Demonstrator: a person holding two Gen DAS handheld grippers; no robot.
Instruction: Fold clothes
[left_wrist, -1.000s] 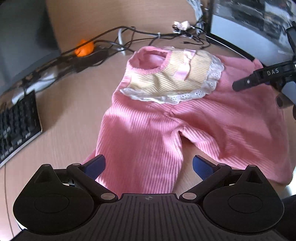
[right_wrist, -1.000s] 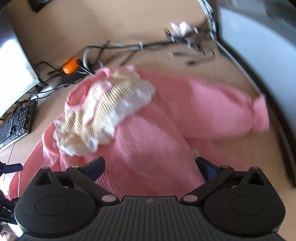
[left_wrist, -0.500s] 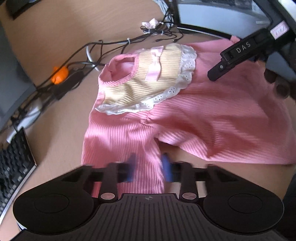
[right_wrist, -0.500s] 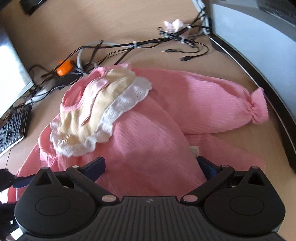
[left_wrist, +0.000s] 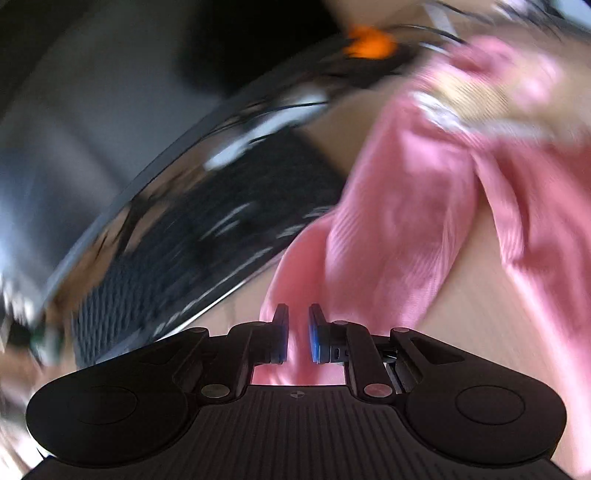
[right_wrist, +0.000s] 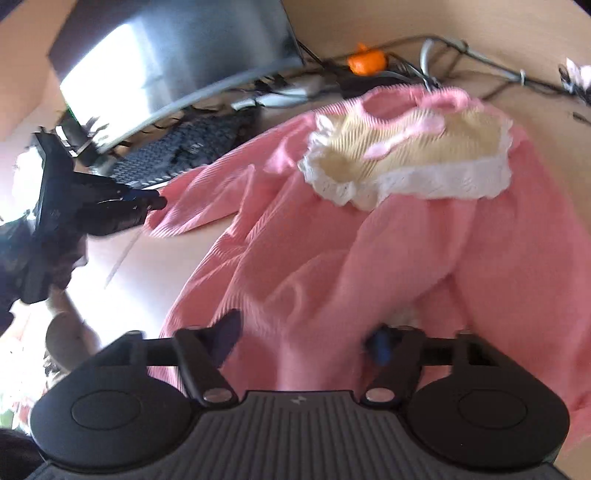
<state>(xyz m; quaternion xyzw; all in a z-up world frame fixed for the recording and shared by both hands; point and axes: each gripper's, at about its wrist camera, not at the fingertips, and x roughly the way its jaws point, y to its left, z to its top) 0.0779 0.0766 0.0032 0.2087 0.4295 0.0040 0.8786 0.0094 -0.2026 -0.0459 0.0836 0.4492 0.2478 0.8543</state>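
Since a second ago both views have swung left toward the monitor, and the left hand-held gripper, wide apart then, has clamped down on the cuff of a sleeve of the pink garment, pink cloth pinched between its blue pads. From the right wrist view that same gripper shows at the left, holding the sleeve end drawn out to the side just above the table. The right hand-held gripper has just been closing; its jaws stand half apart with the lower body of the garment bunched between them, and blur hides whether the pads press the cloth yet.

My reading is that the fold is only starting: one sleeve is in hand and the hem is being taken. Next, the right grip needs to bite firmly, then both ends should be carried across the cream bib with its lace edge without dragging the whole piece.

Beyond the garment, on the pale wooden table, lie a black keyboard, tangled cables with an orange object and a dark monitor.
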